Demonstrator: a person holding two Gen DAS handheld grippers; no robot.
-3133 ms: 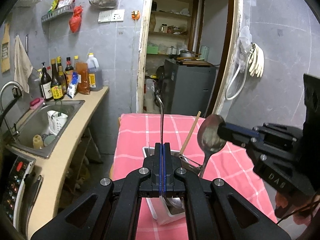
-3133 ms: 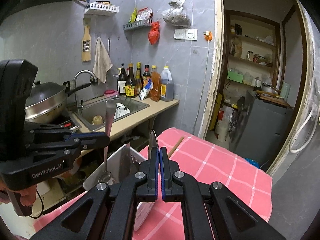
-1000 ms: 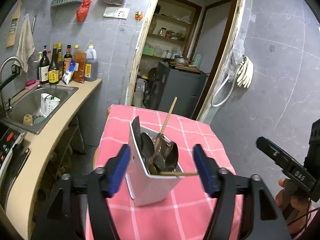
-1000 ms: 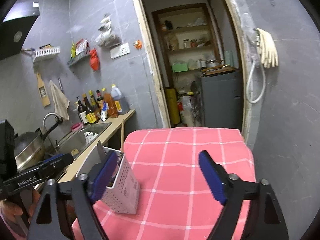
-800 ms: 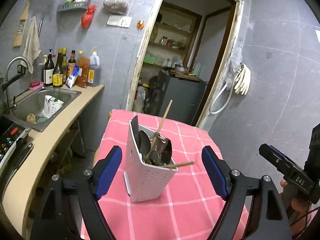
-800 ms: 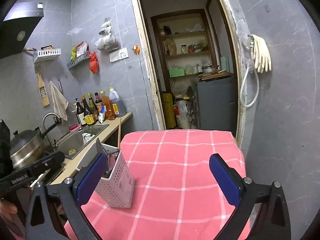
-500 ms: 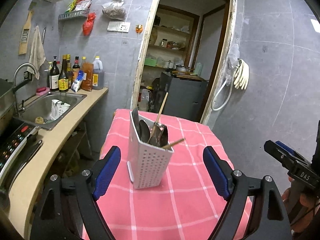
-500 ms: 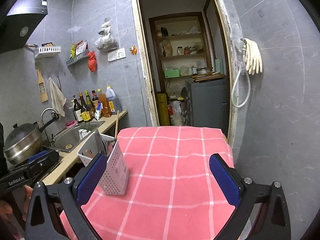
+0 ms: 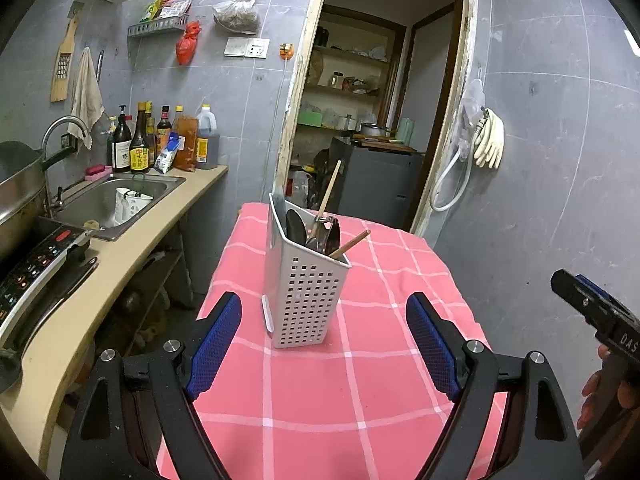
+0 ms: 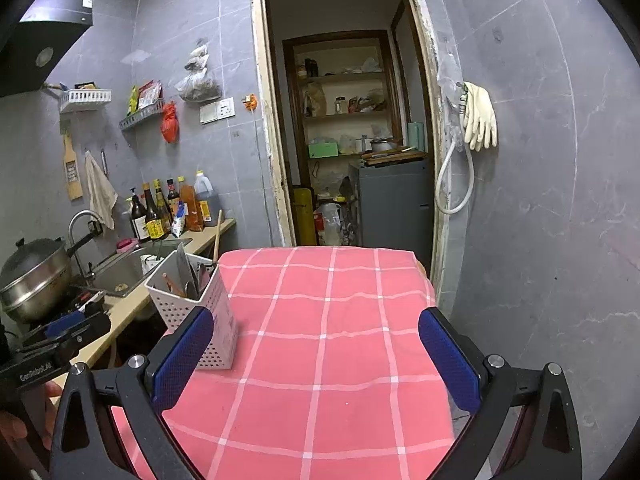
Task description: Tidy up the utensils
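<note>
Taking the white perforated utensil holder [image 9: 306, 280] as the landmark: far to its left, past the table edge, a kitchen counter runs along the wall with a steel sink [image 9: 112, 196] and a row of sauce bottles [image 9: 160, 140] behind it. The holder itself stands upright on the table [image 9: 360, 380], which is covered in a pink checked cloth, toward the cloth's left half. Inside it sit dark spoons [image 9: 296, 226], a flat metal blade [image 9: 276, 216] against its left wall, and two wooden chopsticks [image 9: 330, 192], one leaning up and back, the other slanting out to the right.

Nearer the camera than the holder, the left hand-held gripper [image 9: 324, 344] has its blue-padded fingers spread wide apart with nothing between them; the holder shows in the gap but well clear of the pads. To the right of the holder, the right hand-held gripper [image 10: 316, 356] is likewise spread wide and empty over bare cloth, the holder [image 10: 192, 312] just beyond its left finger. Behind the table an open doorway [image 10: 348, 140] shows pantry shelves.
</note>
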